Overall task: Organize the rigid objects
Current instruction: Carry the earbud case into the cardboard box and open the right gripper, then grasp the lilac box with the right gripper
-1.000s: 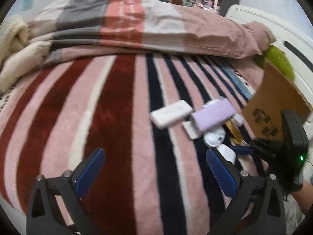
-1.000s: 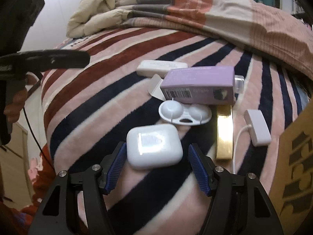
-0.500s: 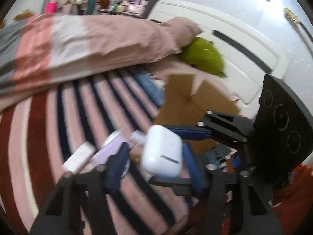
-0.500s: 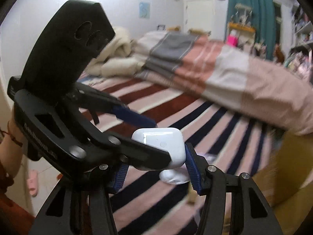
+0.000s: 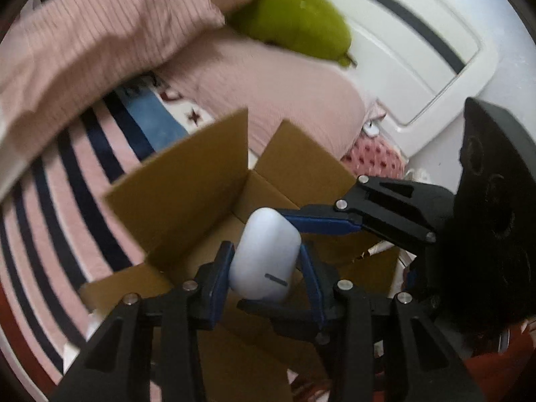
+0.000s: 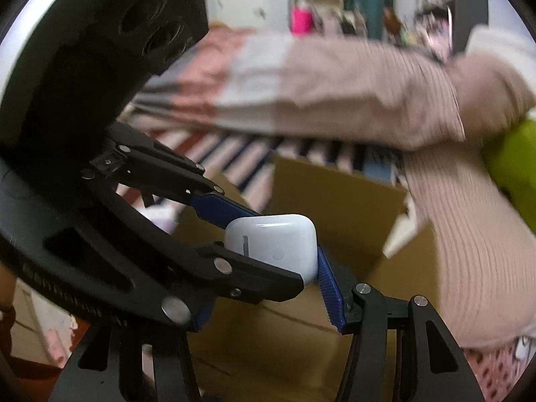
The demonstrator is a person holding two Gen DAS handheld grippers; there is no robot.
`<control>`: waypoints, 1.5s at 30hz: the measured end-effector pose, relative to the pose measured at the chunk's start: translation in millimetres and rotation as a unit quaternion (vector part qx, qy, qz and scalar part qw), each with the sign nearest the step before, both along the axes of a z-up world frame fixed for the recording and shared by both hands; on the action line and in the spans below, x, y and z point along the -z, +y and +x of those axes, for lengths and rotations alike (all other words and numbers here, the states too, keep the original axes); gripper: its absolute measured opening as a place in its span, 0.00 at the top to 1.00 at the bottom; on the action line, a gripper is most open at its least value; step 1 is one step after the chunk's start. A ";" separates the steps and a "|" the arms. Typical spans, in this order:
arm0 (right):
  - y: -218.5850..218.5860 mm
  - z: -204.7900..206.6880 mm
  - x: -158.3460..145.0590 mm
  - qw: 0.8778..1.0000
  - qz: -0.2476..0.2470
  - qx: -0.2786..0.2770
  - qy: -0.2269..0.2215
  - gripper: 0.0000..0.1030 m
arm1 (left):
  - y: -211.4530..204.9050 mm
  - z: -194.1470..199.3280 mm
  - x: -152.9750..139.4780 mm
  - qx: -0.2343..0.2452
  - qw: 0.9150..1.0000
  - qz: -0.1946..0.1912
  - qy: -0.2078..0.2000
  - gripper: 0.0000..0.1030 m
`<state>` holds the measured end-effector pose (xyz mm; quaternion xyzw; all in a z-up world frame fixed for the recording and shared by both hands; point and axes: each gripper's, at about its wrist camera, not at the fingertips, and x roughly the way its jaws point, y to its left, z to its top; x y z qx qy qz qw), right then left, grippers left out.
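Observation:
A white earbud case [image 5: 264,256] is clamped between both grippers at once, held in the air over the open cardboard box [image 5: 187,184]. My left gripper [image 5: 264,268] is shut on its two sides. My right gripper [image 6: 271,261] comes in across it and is shut on the same case [image 6: 273,243], its blue pads [image 6: 330,288] pressed to the case. In the left wrist view the right gripper's finger [image 5: 321,222] reaches in from the right. The box [image 6: 335,201] lies below and behind the case.
The box stands on a pink and navy striped blanket [image 5: 77,187]. A pink duvet [image 5: 100,33], a green plush toy [image 5: 301,30] and a white headboard [image 5: 418,33] lie beyond it. Both views are motion-blurred.
The right gripper lifted the case off the blanket, the left gripper closed on it too, and both carried it rightward until it hangs over the open box.

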<state>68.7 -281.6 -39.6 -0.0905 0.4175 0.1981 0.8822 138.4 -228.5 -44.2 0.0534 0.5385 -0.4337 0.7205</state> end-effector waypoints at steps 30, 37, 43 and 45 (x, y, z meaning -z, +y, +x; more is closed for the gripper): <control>219.1 -0.6 90.1 0.985 -0.100 -0.138 0.034 0.23 | 330.1 -107.3 62.2 -0.330 0.930 0.008 -0.159 0.20; 213.6 36.5 134.4 0.985 -0.127 -0.111 0.038 0.23 | 338.4 -110.6 79.4 -0.339 0.930 -0.013 -0.138 0.20; 206.0 39.7 135.3 0.988 -0.083 -0.111 0.073 0.23 | 338.8 -114.2 78.8 -0.333 0.932 -0.020 -0.138 0.20; 200.6 32.3 133.8 0.987 -0.064 -0.113 0.096 0.23 | 340.4 -115.4 79.0 -0.336 0.932 -0.020 -0.137 0.20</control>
